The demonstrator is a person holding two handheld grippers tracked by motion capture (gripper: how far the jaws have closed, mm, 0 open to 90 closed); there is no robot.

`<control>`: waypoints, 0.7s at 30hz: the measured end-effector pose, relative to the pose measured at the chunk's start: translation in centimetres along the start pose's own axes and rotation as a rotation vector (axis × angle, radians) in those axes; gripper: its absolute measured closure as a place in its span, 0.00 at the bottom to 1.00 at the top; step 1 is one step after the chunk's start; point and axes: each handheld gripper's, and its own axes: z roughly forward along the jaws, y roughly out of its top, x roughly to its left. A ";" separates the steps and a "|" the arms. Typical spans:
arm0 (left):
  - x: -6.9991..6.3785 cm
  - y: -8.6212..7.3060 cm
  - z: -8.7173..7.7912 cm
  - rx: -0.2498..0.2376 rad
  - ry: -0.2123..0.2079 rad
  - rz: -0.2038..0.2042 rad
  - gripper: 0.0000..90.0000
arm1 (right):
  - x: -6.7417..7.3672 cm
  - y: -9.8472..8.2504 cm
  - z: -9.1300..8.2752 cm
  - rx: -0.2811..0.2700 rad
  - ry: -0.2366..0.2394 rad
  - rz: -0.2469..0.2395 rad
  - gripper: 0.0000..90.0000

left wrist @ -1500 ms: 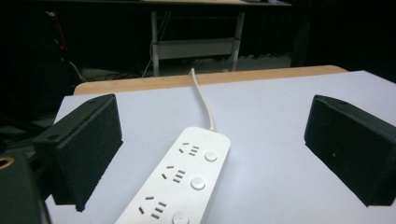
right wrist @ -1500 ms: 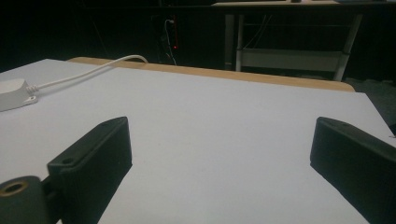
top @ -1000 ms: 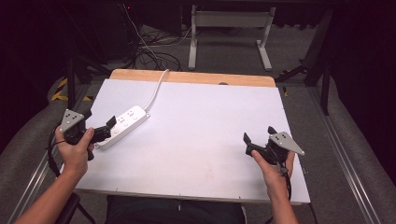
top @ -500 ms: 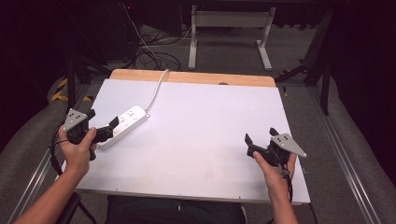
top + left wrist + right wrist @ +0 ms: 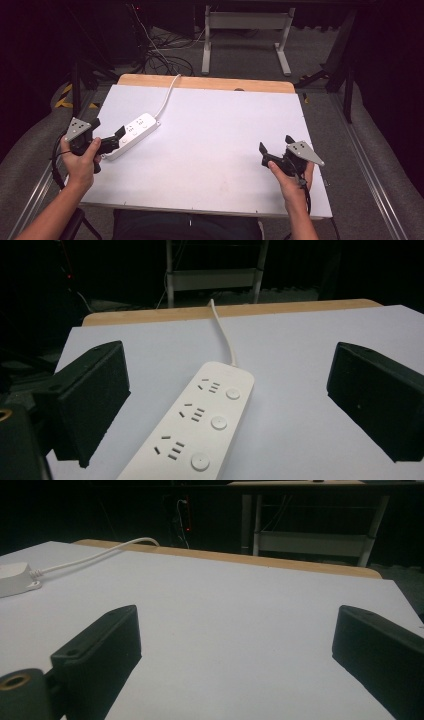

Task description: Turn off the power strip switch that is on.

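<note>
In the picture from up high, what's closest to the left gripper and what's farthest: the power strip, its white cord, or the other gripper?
Measured from the left gripper in the high view:
1. Power strip: right at its fingers, on the table's left side.
2. White cord: runs from the strip's far end to the back edge of the table.
3. Right gripper: far across, near the table's right side.

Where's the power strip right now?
In the high view, the power strip lies on the table's left side, between the open jaws of the left gripper.
</note>
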 end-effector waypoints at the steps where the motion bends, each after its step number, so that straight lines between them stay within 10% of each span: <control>1: 0.1 0.0 -0.1 -0.001 0.002 -0.004 0.05 | 0.1 0.0 0.1 0.001 0.002 -0.003 0.07; 21: 0.2 -0.1 0.5 0.019 -0.013 -0.015 0.05 | -0.1 -0.1 0.3 0.003 0.006 -0.001 0.07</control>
